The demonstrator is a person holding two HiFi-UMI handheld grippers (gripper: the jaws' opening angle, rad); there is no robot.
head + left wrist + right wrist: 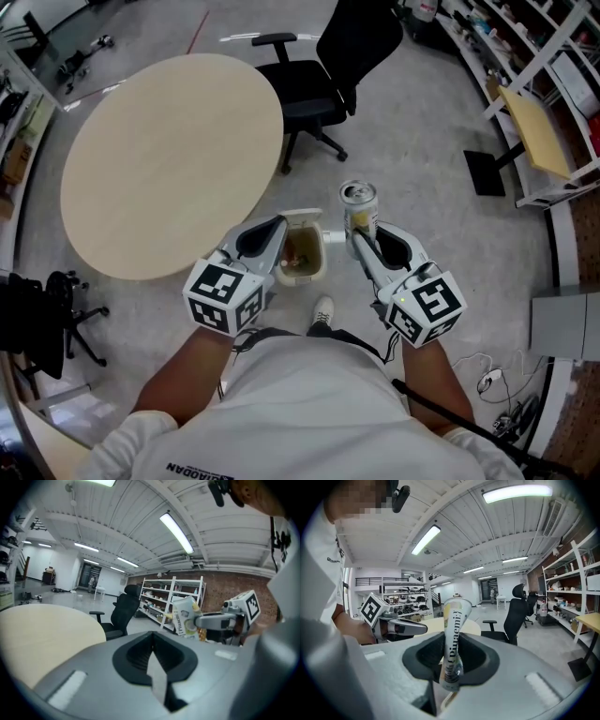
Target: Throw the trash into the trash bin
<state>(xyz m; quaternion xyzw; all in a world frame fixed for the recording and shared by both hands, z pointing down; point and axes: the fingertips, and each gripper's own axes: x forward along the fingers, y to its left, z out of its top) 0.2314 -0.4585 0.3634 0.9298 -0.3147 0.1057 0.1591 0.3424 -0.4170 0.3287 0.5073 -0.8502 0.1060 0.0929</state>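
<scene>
Right gripper (451, 641) jaws are clamped on the can (452, 620), gripping it low on its body. The wall looks pinched in at the grip, and the can stands upright with its opened top upward. Left gripper (152, 656) jaws are together with nothing between them.

In the head view the can (359, 211) sits just right of the trash bin (322, 261), which stands on the floor well below both grippers, ahead of the person's shoe (322, 311). The bin lid (302, 217) is raised and trash already lies inside.

Step in hand, as judged: carry and release.
1. Bring the can directly over the opening.
2. Lower it first, because the opening is small.
3. Part the jaws only when centred.
4. Keep the left gripper (278, 232) clear of the drop path.
</scene>
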